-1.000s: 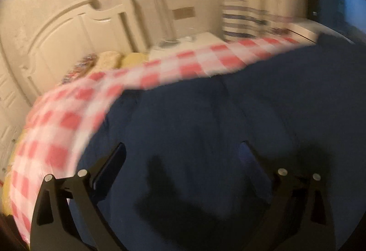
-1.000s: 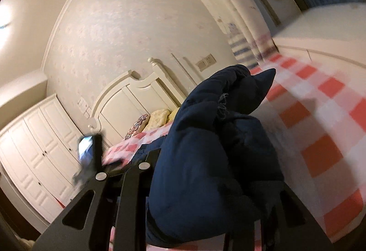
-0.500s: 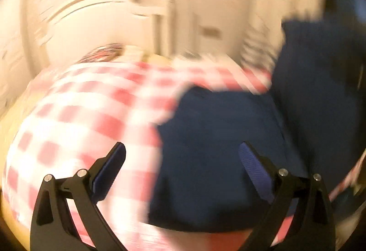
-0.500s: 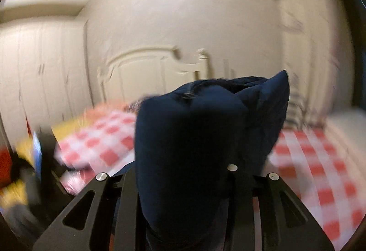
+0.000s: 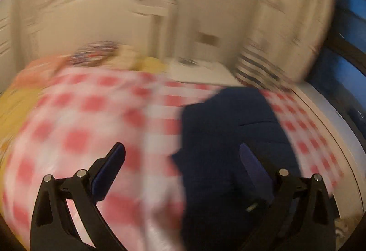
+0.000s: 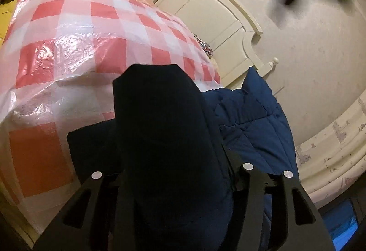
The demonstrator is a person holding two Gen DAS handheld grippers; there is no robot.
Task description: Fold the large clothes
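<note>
The navy padded jacket (image 6: 249,118) lies on the bed over the red-and-white checked sheet (image 6: 75,29), already doubled into a narrower strip, so I judge one fold to be made and at least a further fold and some squaring-up to be left. My right gripper (image 6: 169,159) sits low over the jacket with a thick dark fold of it bulging up between the fingers; the jaws have just been opening, and I cannot tell whether the pads are pressing on the cloth. My left gripper (image 5: 183,155) hangs above the bed, angled downward, jaws wide with nothing in them, the jacket's edge below its right finger.
</note>
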